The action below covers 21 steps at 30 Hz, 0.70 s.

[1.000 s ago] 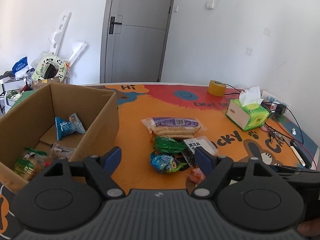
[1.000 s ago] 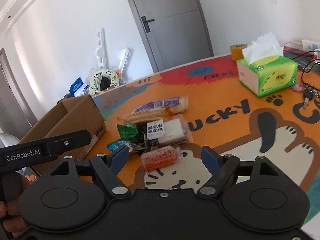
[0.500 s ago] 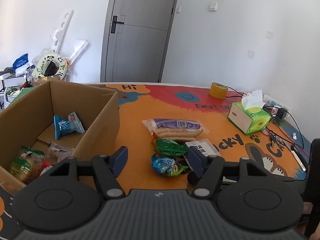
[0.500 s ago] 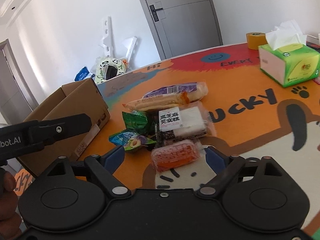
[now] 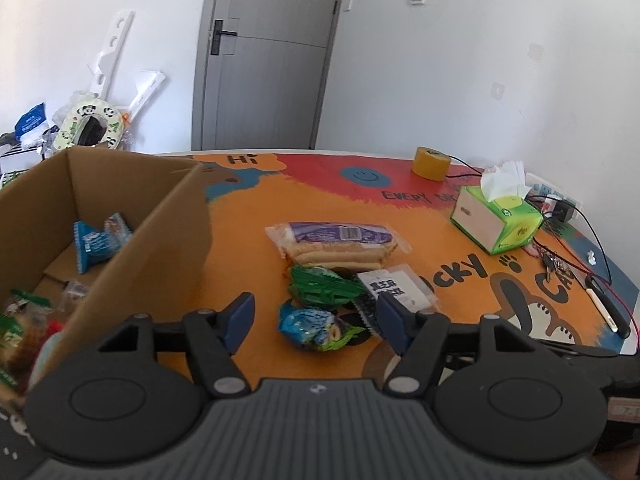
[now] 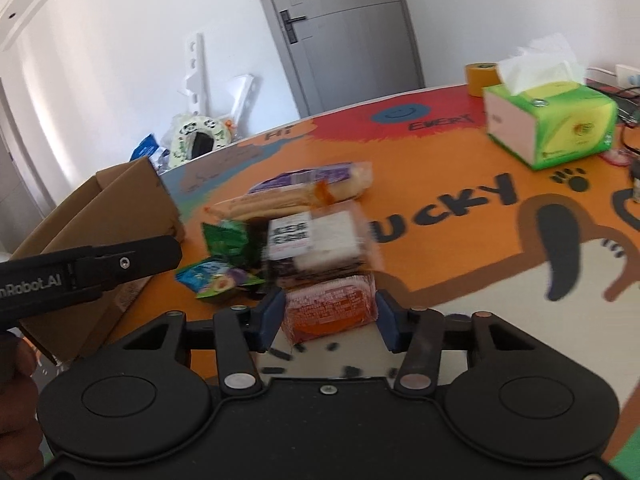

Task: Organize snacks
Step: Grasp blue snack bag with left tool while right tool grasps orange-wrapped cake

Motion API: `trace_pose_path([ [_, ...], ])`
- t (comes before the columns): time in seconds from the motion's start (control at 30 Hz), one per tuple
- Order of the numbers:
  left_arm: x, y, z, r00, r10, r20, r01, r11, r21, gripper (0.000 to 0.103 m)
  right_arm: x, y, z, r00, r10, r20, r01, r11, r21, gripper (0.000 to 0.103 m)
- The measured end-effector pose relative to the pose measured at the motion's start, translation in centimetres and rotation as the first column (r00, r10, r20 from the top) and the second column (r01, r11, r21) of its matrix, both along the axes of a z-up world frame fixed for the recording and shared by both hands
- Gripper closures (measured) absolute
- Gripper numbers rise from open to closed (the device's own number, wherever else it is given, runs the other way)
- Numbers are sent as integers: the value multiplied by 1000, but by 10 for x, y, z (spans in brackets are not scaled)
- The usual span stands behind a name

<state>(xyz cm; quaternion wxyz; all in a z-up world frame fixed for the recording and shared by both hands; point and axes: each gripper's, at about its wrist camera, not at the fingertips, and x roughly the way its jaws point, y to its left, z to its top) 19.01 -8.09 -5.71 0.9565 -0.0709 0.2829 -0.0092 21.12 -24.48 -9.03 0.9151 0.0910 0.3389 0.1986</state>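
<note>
I judge the task partly done: the cardboard box (image 5: 168,216) already holds a few packets (a blue one (image 5: 98,240) among them). Five snacks lie on the mat (image 5: 248,240) beside it. My right gripper (image 6: 330,314) has its fingers around the orange packet (image 6: 330,308), touching or nearly so; I cannot tell if they grip. My left gripper (image 5: 314,318) is spread wide, empty, above the blue-green packet (image 5: 316,324).
</note>
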Motion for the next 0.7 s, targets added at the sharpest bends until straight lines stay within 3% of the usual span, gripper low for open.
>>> trace_pose_path([
  [0.23, 19, -15, -12, 1000, -10, -15, 10, 998, 57, 29, 0, -33, -2, 997, -72, 3, 72, 997, 3, 54],
  [0.43, 32, -16, -28, 999, 13, -45, -8, 994, 108, 28, 0, -44, -5, 997, -73, 10, 73, 997, 13, 53],
  [0.7, 43, -7, -45, 994, 63, -91, -54, 993, 107, 28, 1, -50, -6, 997, -72, 13, 71, 997, 27, 53],
])
